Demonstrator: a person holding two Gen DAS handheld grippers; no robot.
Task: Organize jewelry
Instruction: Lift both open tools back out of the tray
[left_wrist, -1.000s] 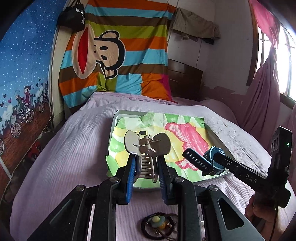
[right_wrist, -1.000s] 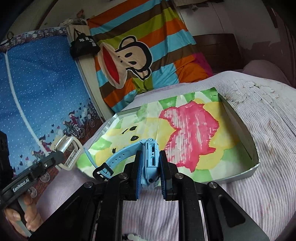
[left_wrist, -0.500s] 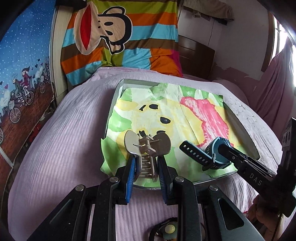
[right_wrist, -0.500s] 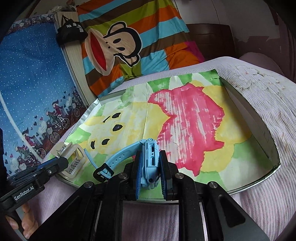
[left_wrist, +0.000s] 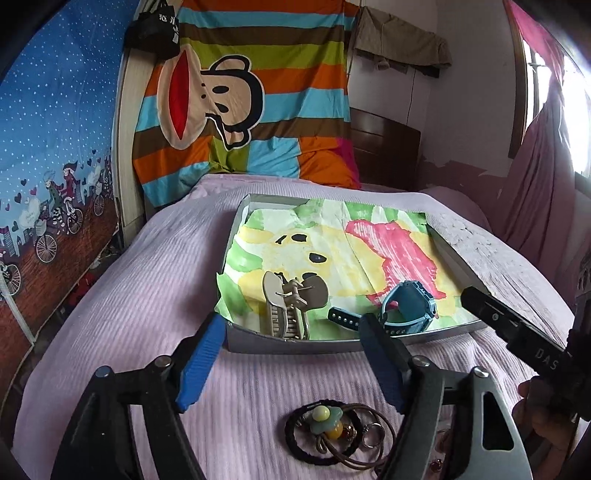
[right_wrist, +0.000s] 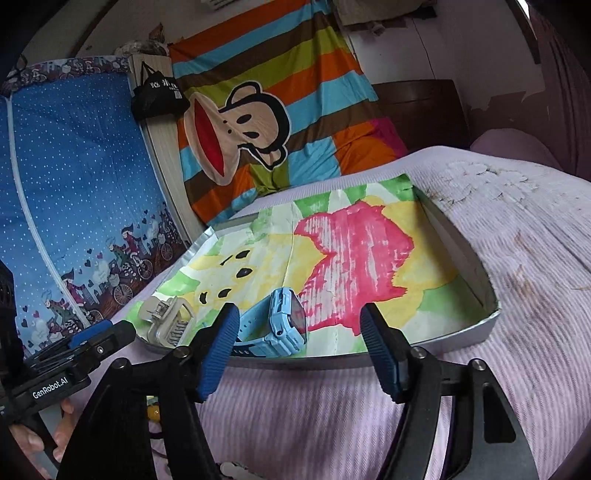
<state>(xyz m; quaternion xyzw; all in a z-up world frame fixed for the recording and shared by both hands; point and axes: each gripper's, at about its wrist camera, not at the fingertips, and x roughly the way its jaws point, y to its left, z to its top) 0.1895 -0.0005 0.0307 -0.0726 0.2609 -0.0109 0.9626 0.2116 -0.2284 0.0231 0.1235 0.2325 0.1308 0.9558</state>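
Both grippers: jaws opening, nothing gripped.
Left gripper (left_wrist: 291, 356): spread before hair claw (left_wrist: 291, 308) (in tray (left_wrist: 295, 345)).
Right gripper (right_wrist: 299, 350): spread before blue watch (right_wrist: 282, 325).

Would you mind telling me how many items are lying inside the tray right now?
2. A beige hair claw clip lies at the tray's near left corner, and a blue watch lies to its right along the near edge. Nothing else shows inside.

"DAS" in white capitals on the black body of the right gripper (left_wrist: 480, 314), right edge of left wrist view; rest cut off. "GenRobot.AI" in white on the left gripper (right_wrist: 107, 338), near left in right wrist view. Black bag (right_wrist: 159, 96) hanging far left carries white characters, unreadable.
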